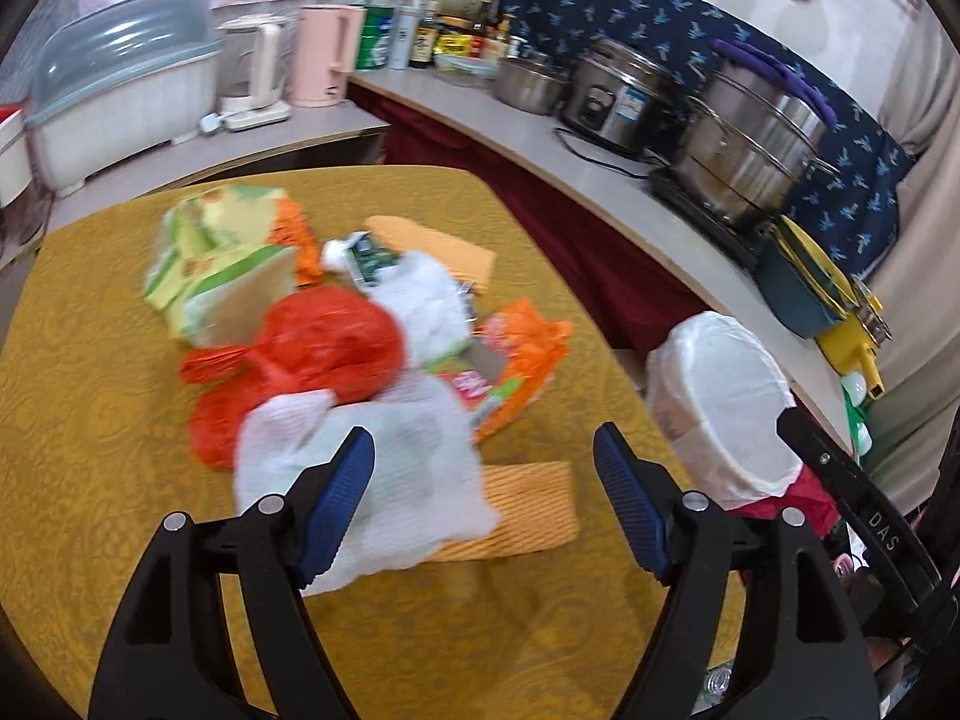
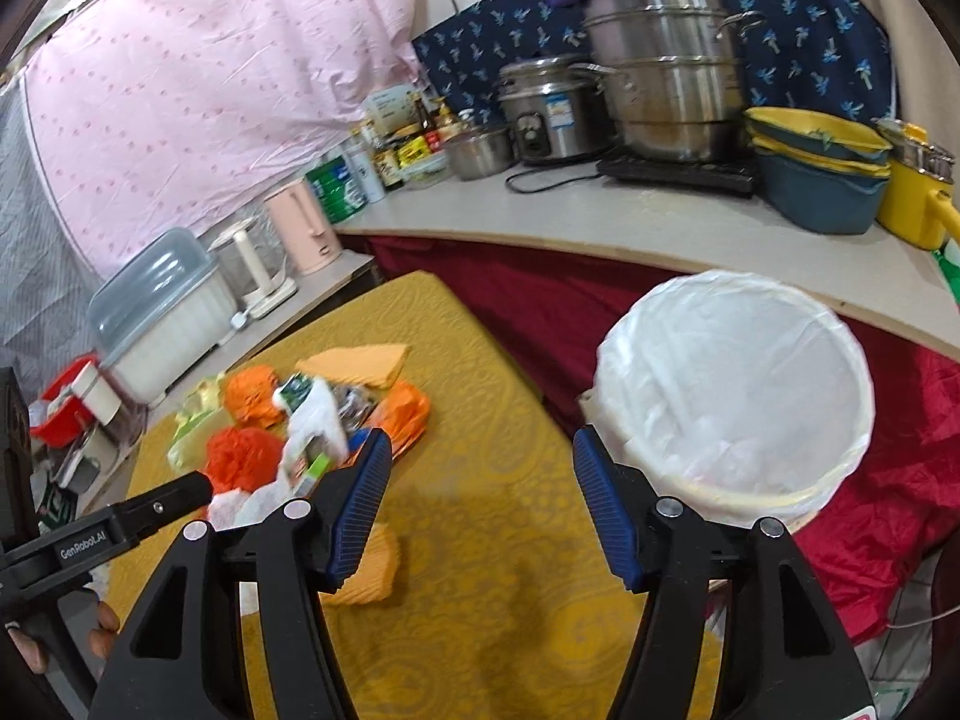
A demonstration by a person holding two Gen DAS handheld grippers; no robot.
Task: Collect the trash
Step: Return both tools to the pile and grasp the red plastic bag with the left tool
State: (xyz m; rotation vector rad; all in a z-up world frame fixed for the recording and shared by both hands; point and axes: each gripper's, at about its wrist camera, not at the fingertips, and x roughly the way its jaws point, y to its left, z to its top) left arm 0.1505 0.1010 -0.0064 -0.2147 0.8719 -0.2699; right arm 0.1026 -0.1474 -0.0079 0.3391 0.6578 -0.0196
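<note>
Trash pile on table; lined bin beside table edge.

The round bin [image 2: 735,390], lined with a thin white plastic bag, stands just off the table [image 1: 90,420], whose cloth is mustard with an embossed pattern; contents cannot be told. The trash pile [image 1: 336,324] holds a crumpled red plastic bag [image 1: 324,348], white tissue [image 1: 384,480], orange wrappers and ribbed orange cloths. The left gripper [image 1: 483,504] is released above the tissue. The right gripper [image 2: 480,510] is released, grasping nothing.
</note>
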